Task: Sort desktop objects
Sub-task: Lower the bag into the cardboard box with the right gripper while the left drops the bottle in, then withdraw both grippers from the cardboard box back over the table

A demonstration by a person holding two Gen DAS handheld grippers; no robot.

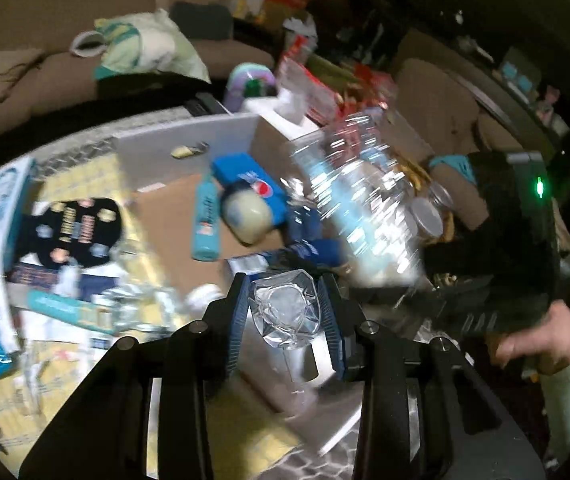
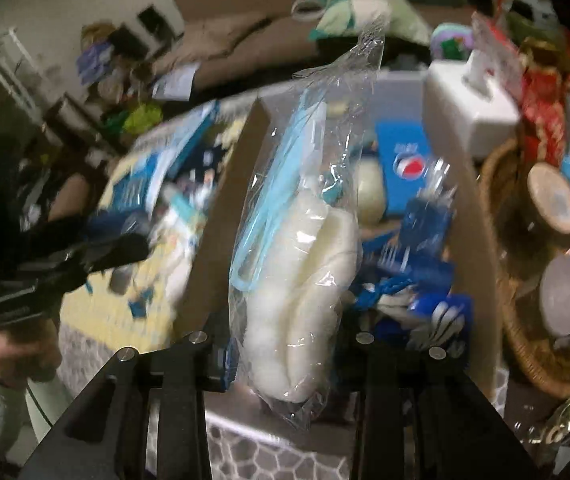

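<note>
While both tools are loaded, go slow: the left tool (image 1: 285, 312) is pinched on a clear plastic bottle (image 1: 349, 208), the right tool (image 2: 285, 344) on a bag of cotton (image 2: 301, 280) above the cardboard box (image 2: 481, 248). Lower before releasing, I reckon.

The left gripper (image 1: 285, 312), a black two-finger tool with blue-ribbed pads, points downward and forward, its fingers (image 1: 237, 320) drawn close and pressing the sides of a crumpled clear plastic piece (image 1: 285, 312). The right gripper (image 2: 285, 340), of the same black build, tilts steeply down; its fingers (image 2: 225, 356) clamp the lower part of a clear plastic bag holding white padding and a light blue strap (image 2: 297, 264), which stands up between them. In the left wrist view the person's right hand (image 1: 533, 344), in a pale sleeve, grips its tool's handle. In the right wrist view the left hand (image 2: 9, 356) does likewise.
</note>
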